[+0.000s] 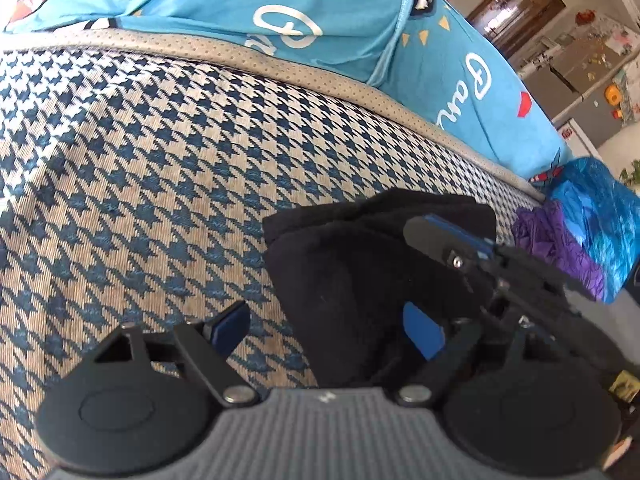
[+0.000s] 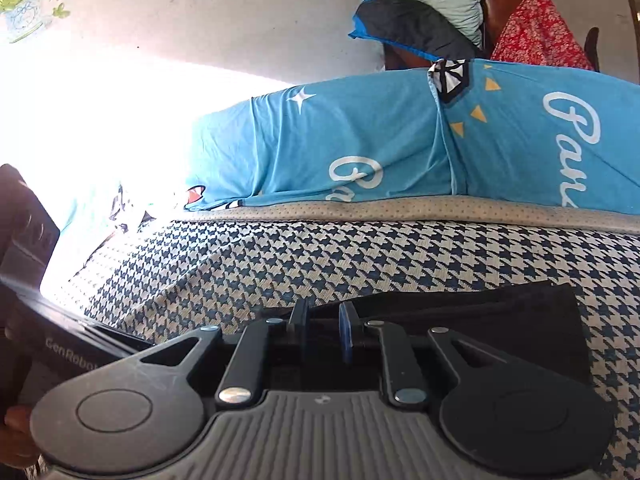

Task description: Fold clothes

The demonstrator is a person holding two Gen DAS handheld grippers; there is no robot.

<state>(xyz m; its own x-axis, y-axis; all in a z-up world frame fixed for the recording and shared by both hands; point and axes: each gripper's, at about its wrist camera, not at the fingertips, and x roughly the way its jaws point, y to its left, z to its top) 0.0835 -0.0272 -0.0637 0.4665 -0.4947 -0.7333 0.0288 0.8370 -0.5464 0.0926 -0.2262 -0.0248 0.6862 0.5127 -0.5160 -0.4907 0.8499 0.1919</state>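
A black garment (image 1: 360,272) lies folded on the houndstooth sofa seat (image 1: 140,160). My left gripper (image 1: 328,332) hovers open at the garment's left edge. Its right pad (image 1: 424,336) is over the black cloth and its left pad (image 1: 232,328) is over the bare seat; neither presses. In the left wrist view, my right gripper (image 1: 444,236) reaches in from the right and pinches the garment's far part. In the right wrist view, the right gripper (image 2: 322,322) is shut narrow, with the edge of the black garment (image 2: 480,312) between its fingers.
Blue printed cushions (image 1: 280,20) line the sofa back (image 2: 360,140). Crumpled purple (image 1: 560,248) and shiny blue (image 1: 596,208) clothes lie at the seat's right end. The left gripper body (image 2: 60,340) and a hand (image 2: 16,432) sit at the right wrist view's left edge.
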